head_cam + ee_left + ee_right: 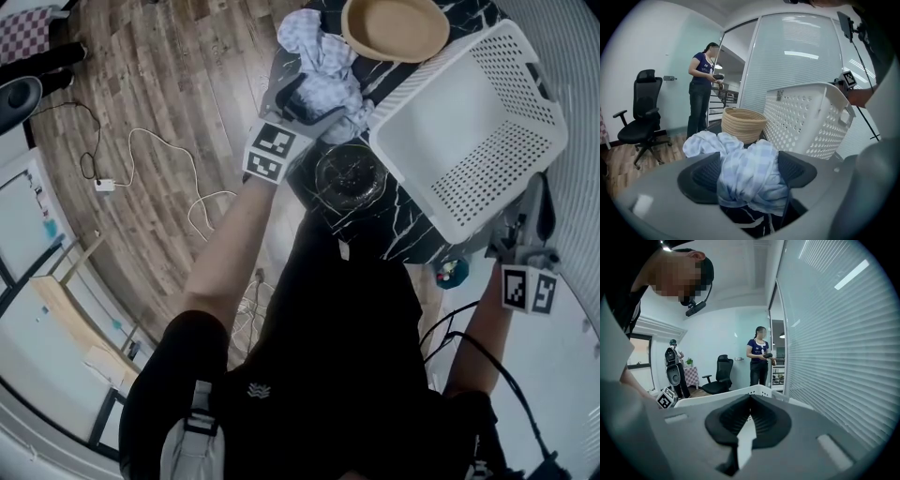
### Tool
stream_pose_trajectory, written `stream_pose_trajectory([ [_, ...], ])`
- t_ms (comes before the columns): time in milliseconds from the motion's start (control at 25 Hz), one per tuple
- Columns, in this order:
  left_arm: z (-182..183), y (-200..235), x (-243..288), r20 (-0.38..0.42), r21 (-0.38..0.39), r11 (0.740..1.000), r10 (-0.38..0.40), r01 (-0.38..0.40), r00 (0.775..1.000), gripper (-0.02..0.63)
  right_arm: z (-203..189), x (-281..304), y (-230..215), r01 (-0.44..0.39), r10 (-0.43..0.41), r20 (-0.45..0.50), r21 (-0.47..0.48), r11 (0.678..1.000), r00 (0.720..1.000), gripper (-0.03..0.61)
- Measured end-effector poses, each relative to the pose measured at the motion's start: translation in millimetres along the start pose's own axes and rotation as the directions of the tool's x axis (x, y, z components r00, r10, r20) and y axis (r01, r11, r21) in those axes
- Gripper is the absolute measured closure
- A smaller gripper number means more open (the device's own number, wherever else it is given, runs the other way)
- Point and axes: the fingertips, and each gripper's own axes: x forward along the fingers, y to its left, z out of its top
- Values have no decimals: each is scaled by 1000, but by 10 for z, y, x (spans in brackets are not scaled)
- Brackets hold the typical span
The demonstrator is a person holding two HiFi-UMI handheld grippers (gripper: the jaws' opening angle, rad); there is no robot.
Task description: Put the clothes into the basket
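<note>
A pale blue-and-white checked cloth (323, 66) lies bunched on the black marble table (412, 234), left of the white perforated laundry basket (469, 122). My left gripper (305, 103) is at the cloth's near edge. In the left gripper view its jaws (747, 171) stand wide, a fold of the cloth (750, 178) bulges between the pads, and the basket (806, 117) stands tilted at right. My right gripper (536, 220) hangs off the table's right side beside the basket. Its pads (749, 416) meet at the tips, with the basket rim (717, 397) just beyond them.
A woven round basket (394, 26) sits behind the cloth, and a dark glass bowl (350, 173) near the table's front corner. A person (701, 93) stands beyond an office chair (642, 117). Window blinds (834, 357) close off the right. Cables trail on the wooden floor (159, 159).
</note>
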Motion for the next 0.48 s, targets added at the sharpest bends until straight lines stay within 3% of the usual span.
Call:
stream_pose_trajectory([
  [80,-27,12,15,-9,-30,1000,-6,6,1000,237,-8,10,-8,0,0,-1,2,1000,1000,578],
  [240,6,73,7,17,-83,997,0,2,1000,372,-13,17,2,-1,1,-2,2,1000,1000,578],
  [360,30,85,-18,14,-91,996,6,-4,1000,477,-4,14,2,0,0,-2,3,1000,1000,578],
  [480,63,56,-68,19,-77,997,17,-15,1000,517,23,-10,14,-2,2,2,5,1000,1000,578],
])
